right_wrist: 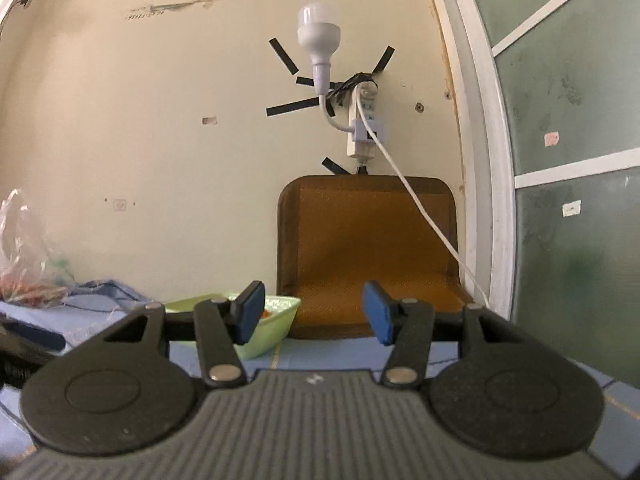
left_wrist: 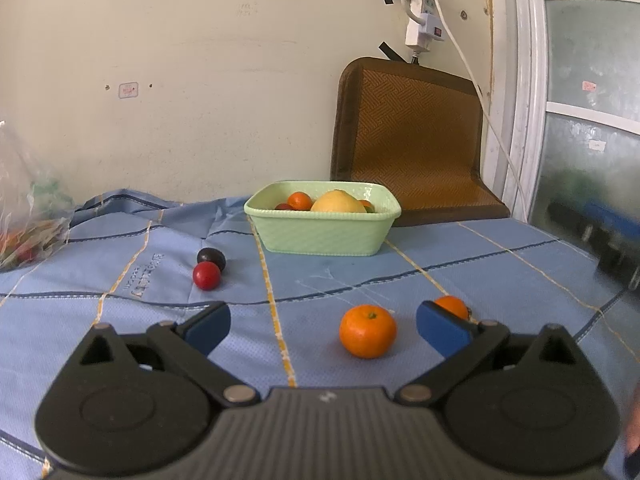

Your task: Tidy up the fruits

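Note:
In the left wrist view a light green basket (left_wrist: 320,236) stands on the blue cloth and holds a large yellow fruit (left_wrist: 338,202), small oranges and something red. An orange (left_wrist: 367,331) lies on the cloth between the fingers of my open, empty left gripper (left_wrist: 322,326). A second orange (left_wrist: 452,307) sits behind the right fingertip. A red fruit (left_wrist: 206,275) and a dark plum (left_wrist: 211,258) lie touching at the left. My right gripper (right_wrist: 314,314) is open and empty, held above the table; the basket (right_wrist: 276,320) shows behind its left finger.
A brown woven mat (left_wrist: 412,140) leans on the wall behind the basket. A clear plastic bag (left_wrist: 28,216) with colourful contents lies at the far left. A power strip with a white cable (left_wrist: 460,48) hangs on the wall. A frosted window (left_wrist: 592,120) is on the right.

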